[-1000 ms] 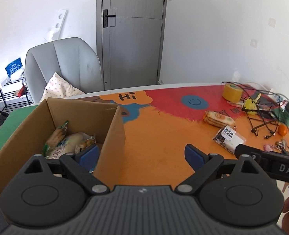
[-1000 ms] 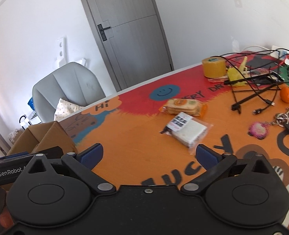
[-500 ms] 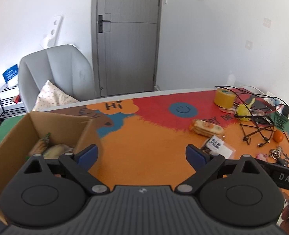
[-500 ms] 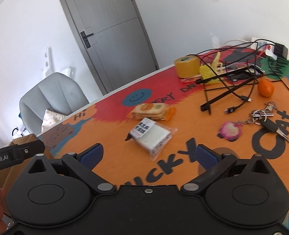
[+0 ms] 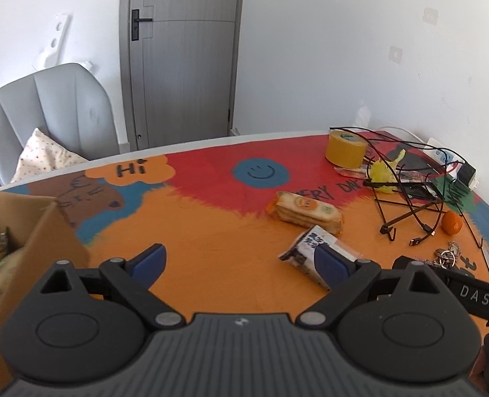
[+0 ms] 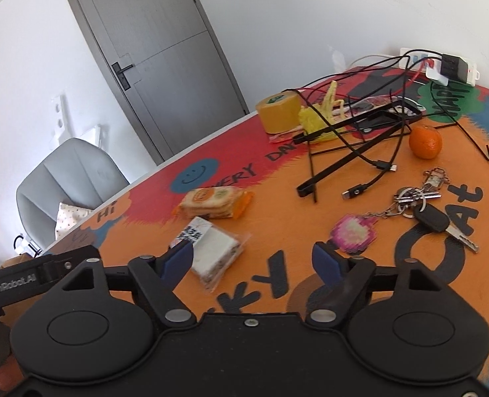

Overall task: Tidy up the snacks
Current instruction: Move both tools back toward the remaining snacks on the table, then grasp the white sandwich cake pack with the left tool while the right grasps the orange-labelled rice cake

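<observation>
My right tool [image 6: 252, 261] tilts downward over the table [image 6: 277, 218], jaws closing with only bare table between them; its left pad edges the clear-wrapped white sandwich cake packet [image 6: 211, 248]. My left tool [image 5: 236, 259] hangs released, nothing between its pads. Left: brown cardboard box [image 5: 39, 228] holding snacks. Beyond: orange-wrapped cracker packet [image 6: 214, 200], yellow tape roll [image 6: 279, 114], grey door [image 5: 181, 53].

box [image 5: 29, 231] left, cracker pack [image 5: 305, 211] behind sandwich pack [image 5: 307, 248]
</observation>
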`<state>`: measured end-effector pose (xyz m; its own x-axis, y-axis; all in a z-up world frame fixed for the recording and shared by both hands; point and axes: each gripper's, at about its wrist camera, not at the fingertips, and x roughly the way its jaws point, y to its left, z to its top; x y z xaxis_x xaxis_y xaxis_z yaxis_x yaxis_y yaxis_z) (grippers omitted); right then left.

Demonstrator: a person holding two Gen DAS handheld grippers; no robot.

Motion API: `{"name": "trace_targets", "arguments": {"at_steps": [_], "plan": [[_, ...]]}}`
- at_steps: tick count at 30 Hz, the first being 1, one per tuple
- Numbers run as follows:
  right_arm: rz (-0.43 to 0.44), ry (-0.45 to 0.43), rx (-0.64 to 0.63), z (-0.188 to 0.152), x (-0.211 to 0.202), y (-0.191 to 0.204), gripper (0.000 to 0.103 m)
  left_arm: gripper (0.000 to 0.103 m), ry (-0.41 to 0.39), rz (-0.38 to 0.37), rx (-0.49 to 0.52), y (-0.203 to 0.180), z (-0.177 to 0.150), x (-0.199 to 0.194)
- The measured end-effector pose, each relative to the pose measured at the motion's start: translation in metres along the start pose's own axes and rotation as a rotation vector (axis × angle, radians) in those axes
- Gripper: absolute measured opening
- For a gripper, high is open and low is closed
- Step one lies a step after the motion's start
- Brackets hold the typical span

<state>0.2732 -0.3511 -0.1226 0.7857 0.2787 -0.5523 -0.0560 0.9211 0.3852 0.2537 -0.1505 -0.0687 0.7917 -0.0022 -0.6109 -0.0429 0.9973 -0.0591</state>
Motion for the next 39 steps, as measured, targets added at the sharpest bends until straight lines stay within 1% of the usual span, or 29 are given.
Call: {"name": "trace_targets", "arguments": {"at_steps": [5, 13, 18, 21, 23, 25, 28, 31, 34, 39], "plan": [[-0.007, 0.011, 0.023, 0.002, 0.006, -0.018, 0.076, 0.095, 0.033, 0.006, 0.010, -0.019, -0.001, 0.022], [-0.054, 0.002, 0.042, 0.006, 0.013, -0.041, 0.077, 0.095, 0.056, 0.020, 0.008, -0.047, -0.005, 0.048], [-0.060, -0.002, 0.060, 0.011, 0.020, -0.052, 0.077, 0.095, 0.075, 0.038, -0.002, -0.061, -0.007, 0.064], [-0.062, 0.000, 0.061, 0.011, 0.022, -0.055, 0.077, 0.095, 0.086, 0.059, 0.013, -0.071, -0.010, 0.077], [-0.062, 0.002, 0.066, 0.011, 0.023, -0.058, 0.077, 0.095, 0.093, 0.070, 0.002, -0.073, -0.011, 0.084], [-0.064, 0.005, 0.070, 0.010, 0.023, -0.059, 0.077, 0.095, 0.082, 0.070, -0.016, -0.074, -0.011, 0.086], [-0.069, 0.007, 0.077, 0.010, 0.024, -0.062, 0.077, 0.095, 0.067, 0.079, -0.004, -0.078, -0.008, 0.089], [-0.072, 0.008, 0.078, 0.010, 0.026, -0.062, 0.077, 0.095, 0.062, 0.076, -0.022, -0.079, -0.006, 0.093], [-0.075, 0.014, 0.077, 0.010, 0.028, -0.060, 0.077, 0.096, 0.075, 0.086, -0.010, -0.080, -0.008, 0.099], [-0.071, 0.014, 0.070, 0.010, 0.030, -0.055, 0.078, 0.097, 0.083, 0.095, 0.012, -0.074, -0.008, 0.096]]}}
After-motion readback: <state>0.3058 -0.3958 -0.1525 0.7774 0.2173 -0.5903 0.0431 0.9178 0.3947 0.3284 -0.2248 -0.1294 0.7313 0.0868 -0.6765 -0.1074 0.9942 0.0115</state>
